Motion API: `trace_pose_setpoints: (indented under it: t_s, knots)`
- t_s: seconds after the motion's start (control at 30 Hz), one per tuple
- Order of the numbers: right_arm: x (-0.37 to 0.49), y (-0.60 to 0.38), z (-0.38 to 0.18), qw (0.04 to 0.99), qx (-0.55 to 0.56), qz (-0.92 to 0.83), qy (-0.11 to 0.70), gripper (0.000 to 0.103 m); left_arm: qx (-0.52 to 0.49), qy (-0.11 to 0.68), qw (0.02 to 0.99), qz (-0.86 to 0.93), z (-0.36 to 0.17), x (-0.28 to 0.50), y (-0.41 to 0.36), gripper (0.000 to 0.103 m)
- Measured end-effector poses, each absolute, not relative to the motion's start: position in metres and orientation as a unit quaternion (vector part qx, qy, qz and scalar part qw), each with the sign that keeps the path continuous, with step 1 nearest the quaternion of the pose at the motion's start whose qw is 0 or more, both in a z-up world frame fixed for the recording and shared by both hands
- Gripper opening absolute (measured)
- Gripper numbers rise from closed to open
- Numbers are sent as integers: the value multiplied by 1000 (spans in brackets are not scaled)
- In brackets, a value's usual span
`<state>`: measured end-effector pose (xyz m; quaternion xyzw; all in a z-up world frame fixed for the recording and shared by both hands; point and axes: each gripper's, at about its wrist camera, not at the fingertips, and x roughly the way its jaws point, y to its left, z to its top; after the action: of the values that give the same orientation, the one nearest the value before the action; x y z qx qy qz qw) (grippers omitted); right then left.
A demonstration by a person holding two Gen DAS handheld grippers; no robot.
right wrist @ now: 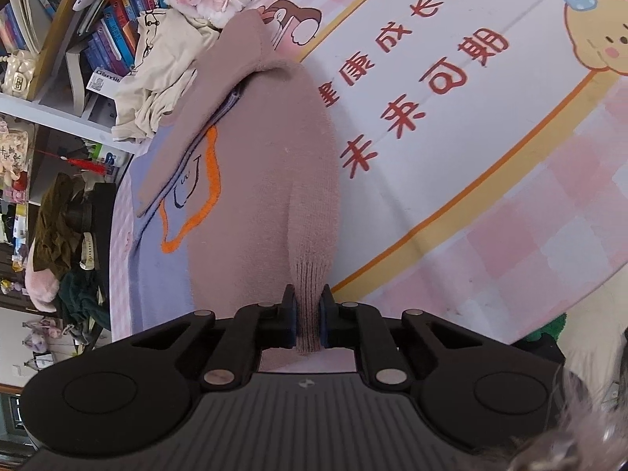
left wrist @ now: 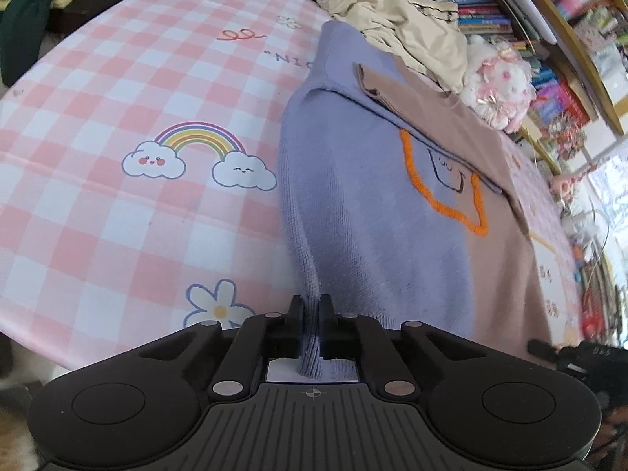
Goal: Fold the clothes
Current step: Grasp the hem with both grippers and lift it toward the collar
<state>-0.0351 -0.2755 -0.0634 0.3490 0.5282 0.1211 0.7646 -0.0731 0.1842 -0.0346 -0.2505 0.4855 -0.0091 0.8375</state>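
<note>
Left gripper [left wrist: 312, 306] clamped on sweater's [left wrist: 376, 212] lilac hem, right gripper [right wrist: 308, 306] clamped on its tan hem, checked cloth [left wrist: 117, 117] beneath

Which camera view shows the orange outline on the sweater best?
The left wrist view: the orange outline faces the camera, only its upper part under the brown flap. The right wrist view shows it off to the side, foreshortened.

Pink checked table [left wrist: 117, 78], knit sweater [left wrist: 373, 216], beige garment [left wrist: 412, 27]
</note>
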Motion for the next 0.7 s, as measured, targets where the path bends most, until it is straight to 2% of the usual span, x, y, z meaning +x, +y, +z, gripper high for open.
trace_pose_setpoints:
  t_s: [0.7]
  knots:
    - [-94,-303,-46,746,319,105,575,10,-270,550,785,-92,-33,-135,185,5]
